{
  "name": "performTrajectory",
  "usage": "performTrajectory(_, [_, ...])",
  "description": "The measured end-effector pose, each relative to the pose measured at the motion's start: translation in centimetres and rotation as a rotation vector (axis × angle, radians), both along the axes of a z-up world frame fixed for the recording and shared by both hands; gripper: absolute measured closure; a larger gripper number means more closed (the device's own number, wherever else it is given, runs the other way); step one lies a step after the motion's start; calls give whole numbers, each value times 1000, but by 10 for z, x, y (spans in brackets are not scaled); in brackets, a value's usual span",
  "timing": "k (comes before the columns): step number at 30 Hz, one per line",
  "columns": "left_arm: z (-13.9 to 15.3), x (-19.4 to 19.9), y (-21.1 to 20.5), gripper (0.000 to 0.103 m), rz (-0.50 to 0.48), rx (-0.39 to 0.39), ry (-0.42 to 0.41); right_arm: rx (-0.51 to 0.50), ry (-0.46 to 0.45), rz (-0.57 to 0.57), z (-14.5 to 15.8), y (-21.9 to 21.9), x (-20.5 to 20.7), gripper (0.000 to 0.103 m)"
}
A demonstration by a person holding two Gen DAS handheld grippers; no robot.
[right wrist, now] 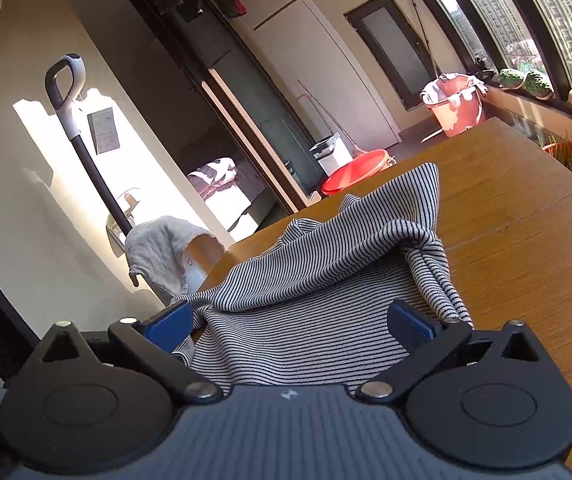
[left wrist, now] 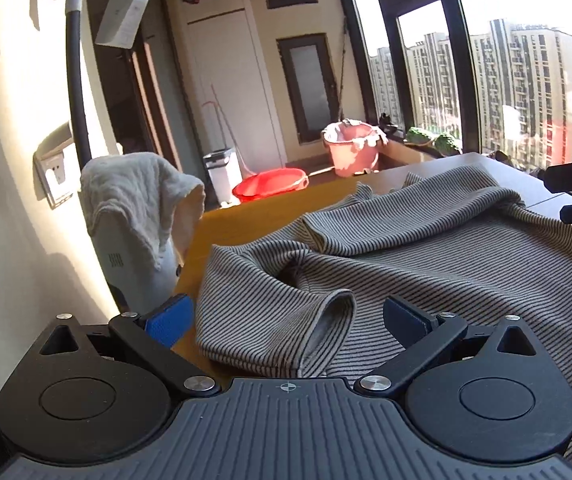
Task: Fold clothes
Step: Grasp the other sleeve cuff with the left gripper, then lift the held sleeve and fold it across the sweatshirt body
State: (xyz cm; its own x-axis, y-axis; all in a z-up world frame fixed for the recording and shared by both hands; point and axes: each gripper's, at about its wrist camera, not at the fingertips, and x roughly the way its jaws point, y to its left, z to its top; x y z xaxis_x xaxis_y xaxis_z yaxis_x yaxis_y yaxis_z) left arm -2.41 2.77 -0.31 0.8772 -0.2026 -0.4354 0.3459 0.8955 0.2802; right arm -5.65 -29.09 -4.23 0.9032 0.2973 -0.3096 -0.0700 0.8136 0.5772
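Sunlit wooden table [right wrist: 506, 216] carries a rumpled striped shirt [left wrist: 426, 256], spread beside its window-side edge. Left gripper [left wrist: 286, 316] is spread wide over a sleeve cuff, gripping nothing. Right gripper [right wrist: 290, 320] gapes wide over the shirt too, perhaps just brushing the cloth.

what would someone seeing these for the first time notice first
The eye lands first on the striped garment, rumpled on the wooden table and filling the middle of both views. Each open hand-held gripper frames it from below: the left hand-held gripper at a folded edge, the right hand-held gripper over the cloth. Behind, a pink bucket and red basin glow on the sunlit floor by tall windows.
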Motion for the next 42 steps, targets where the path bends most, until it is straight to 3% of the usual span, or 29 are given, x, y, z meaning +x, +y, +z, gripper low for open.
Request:
performTrajectory(3, [-6,-4,8,6,-22,116,-10,36,-29,69,-10,-2,-2,0])
performTrajectory(5, [-10,-6,7,19,-55,181,12,16,-77,151,-6,3,-6,0])
performTrajectory(6, [-13,-7,4,20,-77,202,30,-8,-90,177,-3,8,-8,0])
performTrajectory(10, [-23,4,-17,21,-88,303,44,-106,-22,201,10,44,-13,0])
performTrajectory(13, [-30,32,-24,20,-54,311,113,-135,2,210,20,65,-22,0])
performTrajectory(16, [-31,62,-17,15,-7,223,210,-94,-14,216,27,74,-35,0])
performTrajectory(18, [-22,76,-9,35,35,126,278,-78,-19,228,31,77,-42,0])
performTrajectory(19, [-17,82,-5,64,57,75,313,-82,-17,234,32,78,-45,0])
performTrajectory(20, [-12,87,-1,80,87,47,328,-86,-16,241,33,79,-48,0])
performTrajectory(26, [61,98,32,81,212,-107,232,-78,-25,261,30,77,-57,0])
performTrajectory(32, [128,109,42,81,239,-218,165,-48,-1,246,22,71,-56,0])
performTrajectory(37, [160,124,37,82,239,-350,177,-41,2,241,22,67,-55,0])
performTrajectory(42, [179,136,16,83,214,-414,176,-34,9,236,20,66,-54,0])
